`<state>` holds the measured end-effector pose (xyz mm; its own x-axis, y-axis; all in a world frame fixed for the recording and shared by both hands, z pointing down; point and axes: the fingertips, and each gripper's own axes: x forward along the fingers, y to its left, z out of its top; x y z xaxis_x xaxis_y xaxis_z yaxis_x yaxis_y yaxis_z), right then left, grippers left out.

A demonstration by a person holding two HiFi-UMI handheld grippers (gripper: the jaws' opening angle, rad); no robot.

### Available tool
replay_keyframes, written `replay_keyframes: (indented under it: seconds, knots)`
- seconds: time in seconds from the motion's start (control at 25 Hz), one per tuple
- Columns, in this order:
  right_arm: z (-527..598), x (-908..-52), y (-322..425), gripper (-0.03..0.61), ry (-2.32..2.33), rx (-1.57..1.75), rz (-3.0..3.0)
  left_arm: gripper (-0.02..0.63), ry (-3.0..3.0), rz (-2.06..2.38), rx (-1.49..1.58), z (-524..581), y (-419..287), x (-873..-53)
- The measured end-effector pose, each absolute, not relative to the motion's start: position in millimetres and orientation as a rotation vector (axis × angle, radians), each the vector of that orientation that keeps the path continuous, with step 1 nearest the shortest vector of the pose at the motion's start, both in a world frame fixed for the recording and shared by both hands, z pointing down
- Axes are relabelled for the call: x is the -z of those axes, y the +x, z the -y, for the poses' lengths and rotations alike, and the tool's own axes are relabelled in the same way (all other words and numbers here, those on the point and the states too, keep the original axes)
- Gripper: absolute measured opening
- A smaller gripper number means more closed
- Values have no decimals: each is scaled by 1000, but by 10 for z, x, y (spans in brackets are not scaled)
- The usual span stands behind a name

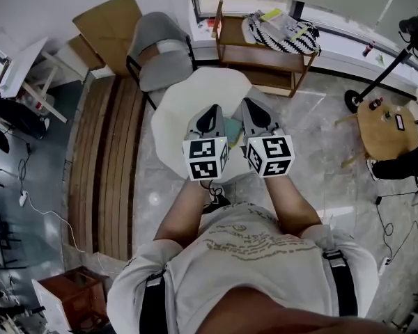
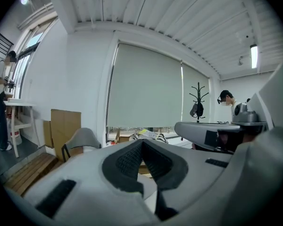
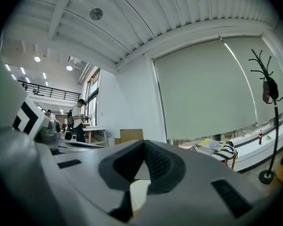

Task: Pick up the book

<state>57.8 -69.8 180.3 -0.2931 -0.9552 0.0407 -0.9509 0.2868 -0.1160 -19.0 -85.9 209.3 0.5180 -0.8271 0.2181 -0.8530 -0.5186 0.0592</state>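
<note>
Left tool (image 1: 210, 111) and right tool (image 1: 251, 106): both are clenched with nothing grasped and are held side by side over the white desk (image 1: 173, 113) at frame centre. Book (image 1: 287, 24): it is laid on the wooden shelf (image 1: 258, 56) at upper right of centre, beside a striped cloth (image 1: 296, 44), well apart from both tools.

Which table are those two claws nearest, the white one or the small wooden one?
The white round table, which lies directly beneath the left claw and right claw. The small wooden table stands far off to the right.
</note>
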Motion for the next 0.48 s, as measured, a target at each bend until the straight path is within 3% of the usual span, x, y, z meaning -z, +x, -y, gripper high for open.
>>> replay_keyframes:
  seconds: [0.48]
  knots:
    - [1538,-1831,177,26,-1884,186,-2500,18,2586,1427,-233,1744,-607,-2124]
